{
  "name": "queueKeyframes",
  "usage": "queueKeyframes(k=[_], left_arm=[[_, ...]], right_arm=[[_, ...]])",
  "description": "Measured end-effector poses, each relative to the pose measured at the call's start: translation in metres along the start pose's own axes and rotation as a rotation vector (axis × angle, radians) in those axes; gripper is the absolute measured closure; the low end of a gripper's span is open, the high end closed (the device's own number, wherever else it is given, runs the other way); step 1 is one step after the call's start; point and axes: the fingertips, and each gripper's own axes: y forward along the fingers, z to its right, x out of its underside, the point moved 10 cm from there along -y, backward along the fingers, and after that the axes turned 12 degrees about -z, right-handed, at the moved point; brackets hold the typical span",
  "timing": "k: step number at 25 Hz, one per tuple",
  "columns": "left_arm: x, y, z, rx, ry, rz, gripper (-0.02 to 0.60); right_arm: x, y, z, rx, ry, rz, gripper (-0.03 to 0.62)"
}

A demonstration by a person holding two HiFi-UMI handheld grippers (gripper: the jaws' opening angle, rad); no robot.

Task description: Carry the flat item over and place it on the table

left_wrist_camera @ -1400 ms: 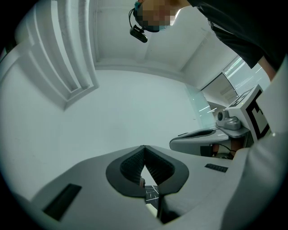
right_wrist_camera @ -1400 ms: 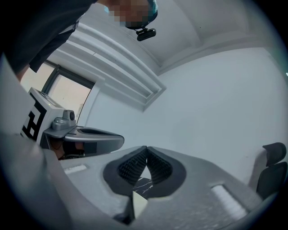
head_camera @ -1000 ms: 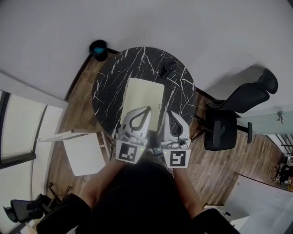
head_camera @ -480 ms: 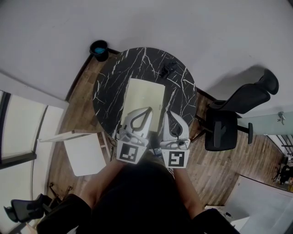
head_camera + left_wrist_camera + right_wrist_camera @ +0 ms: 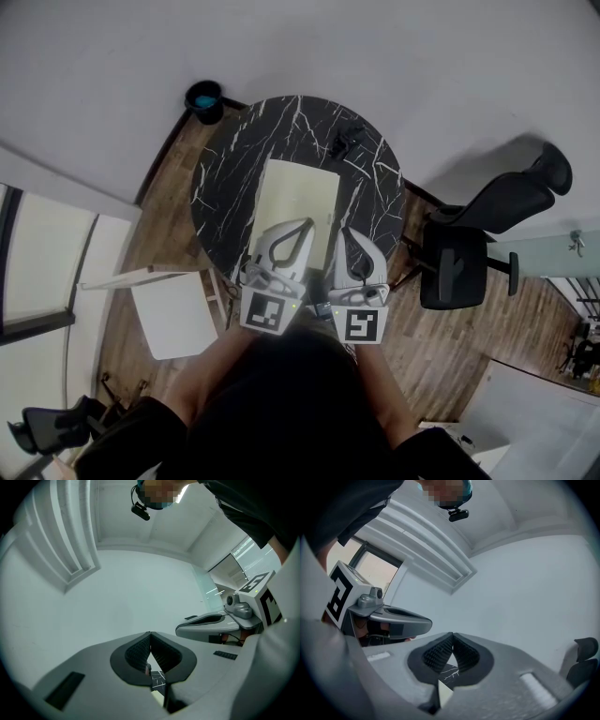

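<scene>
The flat item [image 5: 298, 199] is a pale yellow-green sheet lying on the round black marble table [image 5: 225, 173]. Its near edge is hidden under my grippers. In the head view my left gripper [image 5: 303, 223] and right gripper [image 5: 344, 232] hang side by side over the table's near rim. Both are shut with nothing between the pads. In the left gripper view the left gripper's [image 5: 150, 633] tips touch, with a sliver of the sheet [image 5: 158, 696] and the table [image 5: 157, 679] showing beneath them. The right gripper view shows the right gripper [image 5: 452, 634] the same way, over the sheet [image 5: 443, 693].
A small black object [image 5: 345, 141] lies at the table's far right. A dark bin with a blue inside [image 5: 203, 100] stands by the wall. To the right is a black office chair [image 5: 469, 248]. A white seat [image 5: 171, 314] stands left of me on the wooden floor.
</scene>
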Motion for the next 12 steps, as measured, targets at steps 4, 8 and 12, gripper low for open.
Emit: queueKeyframes(k=[4, 8, 12], left_arm=[[0.0001, -0.0005, 0.0005, 0.000, -0.008, -0.002, 0.577], [0.0017, -0.0010, 0.0018, 0.000, -0.021, -0.010, 0.577], [-0.0003, -0.0003, 0.0012, 0.003, -0.008, -0.009, 0.577]], right_arm=[[-0.0002, 0.0000, -0.0008, -0.003, 0.001, -0.001, 0.595], [0.0005, -0.0001, -0.0006, -0.005, -0.008, -0.001, 0.595], [0.0003, 0.0004, -0.0002, -0.007, -0.007, -0.009, 0.595]])
